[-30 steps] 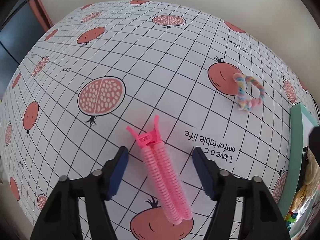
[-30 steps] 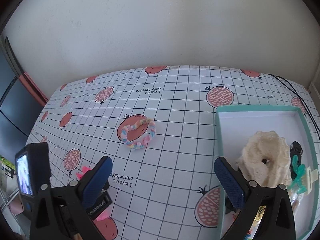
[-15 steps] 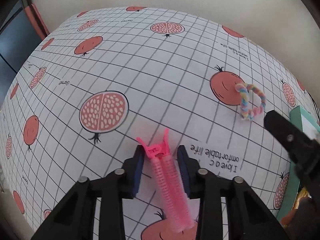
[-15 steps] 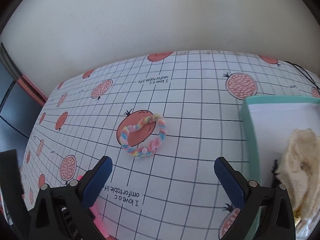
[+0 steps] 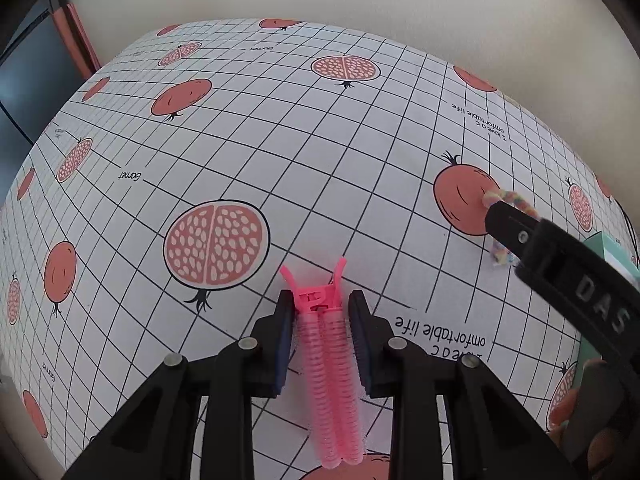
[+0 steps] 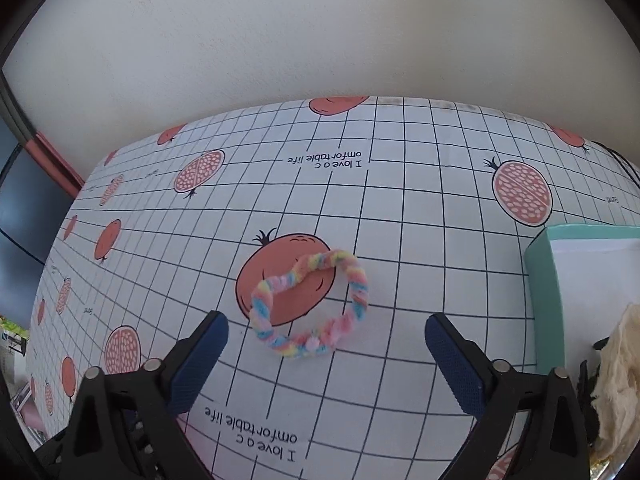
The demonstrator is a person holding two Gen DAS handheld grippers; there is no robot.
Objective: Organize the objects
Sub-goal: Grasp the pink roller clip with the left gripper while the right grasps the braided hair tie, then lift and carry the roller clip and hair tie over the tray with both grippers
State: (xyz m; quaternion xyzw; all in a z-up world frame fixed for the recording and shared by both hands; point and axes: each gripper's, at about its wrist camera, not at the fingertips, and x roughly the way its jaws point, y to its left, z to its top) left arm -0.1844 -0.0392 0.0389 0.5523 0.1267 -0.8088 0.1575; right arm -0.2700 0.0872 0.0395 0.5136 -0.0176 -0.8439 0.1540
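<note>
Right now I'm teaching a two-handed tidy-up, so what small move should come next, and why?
Probably close the right gripper on the pastel twisted hair tie: its open fingers flank the tie, which lies flat on the tablecloth. The left gripper already clamps the pink hair clip.

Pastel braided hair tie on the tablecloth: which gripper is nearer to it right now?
Right. The right gripper is open, its fingers flanking the pastel hair tie just ahead. The left gripper is farther off, shut on the pink hair clip.
</note>
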